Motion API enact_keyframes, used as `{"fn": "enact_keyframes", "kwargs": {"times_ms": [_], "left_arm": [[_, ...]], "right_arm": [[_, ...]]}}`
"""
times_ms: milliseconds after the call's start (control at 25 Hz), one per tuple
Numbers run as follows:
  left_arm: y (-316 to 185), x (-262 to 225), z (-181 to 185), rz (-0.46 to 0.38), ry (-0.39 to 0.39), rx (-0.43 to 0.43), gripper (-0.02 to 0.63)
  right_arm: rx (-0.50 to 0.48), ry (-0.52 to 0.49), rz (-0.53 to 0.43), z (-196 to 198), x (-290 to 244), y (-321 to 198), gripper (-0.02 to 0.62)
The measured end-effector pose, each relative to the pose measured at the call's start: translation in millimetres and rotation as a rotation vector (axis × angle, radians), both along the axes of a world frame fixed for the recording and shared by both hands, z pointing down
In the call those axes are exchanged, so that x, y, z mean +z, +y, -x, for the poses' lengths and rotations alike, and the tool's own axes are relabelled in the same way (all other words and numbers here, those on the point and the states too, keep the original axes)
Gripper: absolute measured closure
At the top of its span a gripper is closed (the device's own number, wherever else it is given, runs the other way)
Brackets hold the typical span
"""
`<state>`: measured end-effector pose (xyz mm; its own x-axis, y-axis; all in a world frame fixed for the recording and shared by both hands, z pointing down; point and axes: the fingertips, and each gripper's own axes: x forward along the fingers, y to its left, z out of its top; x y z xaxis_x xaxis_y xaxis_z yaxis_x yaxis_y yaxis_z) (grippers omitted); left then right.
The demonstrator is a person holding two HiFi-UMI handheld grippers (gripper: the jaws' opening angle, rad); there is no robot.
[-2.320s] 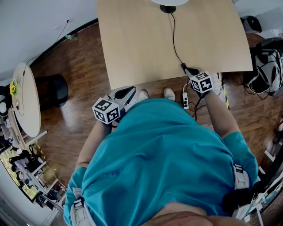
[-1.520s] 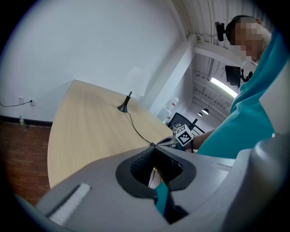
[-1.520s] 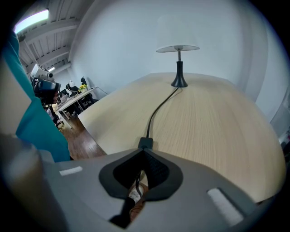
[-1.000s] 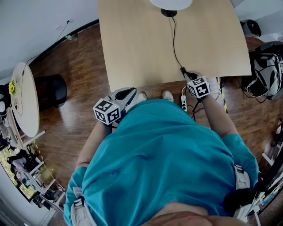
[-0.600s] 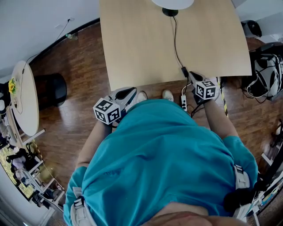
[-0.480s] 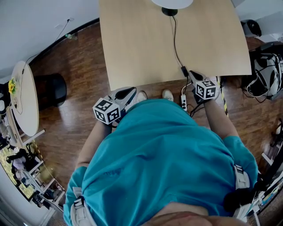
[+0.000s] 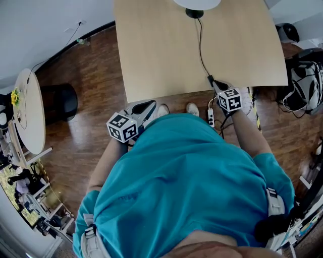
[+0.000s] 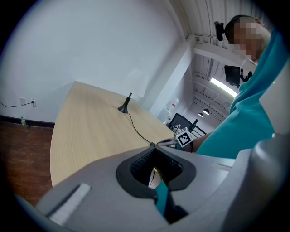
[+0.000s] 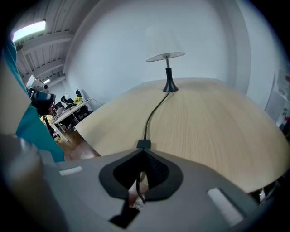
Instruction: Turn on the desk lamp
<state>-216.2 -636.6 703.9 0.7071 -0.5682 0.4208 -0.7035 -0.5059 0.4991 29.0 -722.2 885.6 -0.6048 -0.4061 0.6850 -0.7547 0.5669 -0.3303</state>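
Observation:
The desk lamp (image 7: 196, 5) stands at the far edge of the light wood table (image 7: 161, 50); its white shade sits over a black base (image 9: 170, 86). A black cord (image 7: 202, 48) runs from the base to an inline switch (image 7: 211, 79) near the table's front edge. My right gripper (image 7: 216, 85) is shut, and its closed tips (image 9: 144, 150) meet right at the switch (image 9: 143, 144). Whether they press on it I cannot tell. My left gripper (image 7: 147, 106) is shut and holds nothing, level with the table's front left edge. In the left gripper view the closed tips (image 8: 154, 146) point across the table.
A white power strip (image 7: 211, 116) and the person's shoes (image 7: 193, 108) lie on the wood floor under the table's front edge. Bags and cables (image 7: 305, 75) crowd the right side. A round table (image 7: 31, 113) and a black bin (image 7: 60, 103) stand at the left.
The right gripper drew back a little to the right from the switch, then came forward to it again. The left gripper has stayed where it was.

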Motion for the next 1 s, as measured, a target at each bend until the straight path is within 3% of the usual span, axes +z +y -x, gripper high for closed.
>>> {"fn": "enact_keyframes", "kwargs": {"times_ms": [560, 920, 1000], "left_arm": [[5.6, 0.7, -1.1, -0.001, -0.002, -0.006, 0.604], [8.3, -2.0, 4.4, -0.002, -0.003, -0.016, 0.604], [8.0, -3.0, 5.8, -0.003, -0.001, -0.021, 0.604]], "right_arm": [[-0.085, 0.168, -0.018, 1.3, 6.3, 3.4, 0.592], [-0.072, 0.178, -0.047, 1.7, 5.3, 4.6, 0.592], [-0.045, 0.144, -0.045, 1.0, 4.8, 3.2, 0.592]]}}
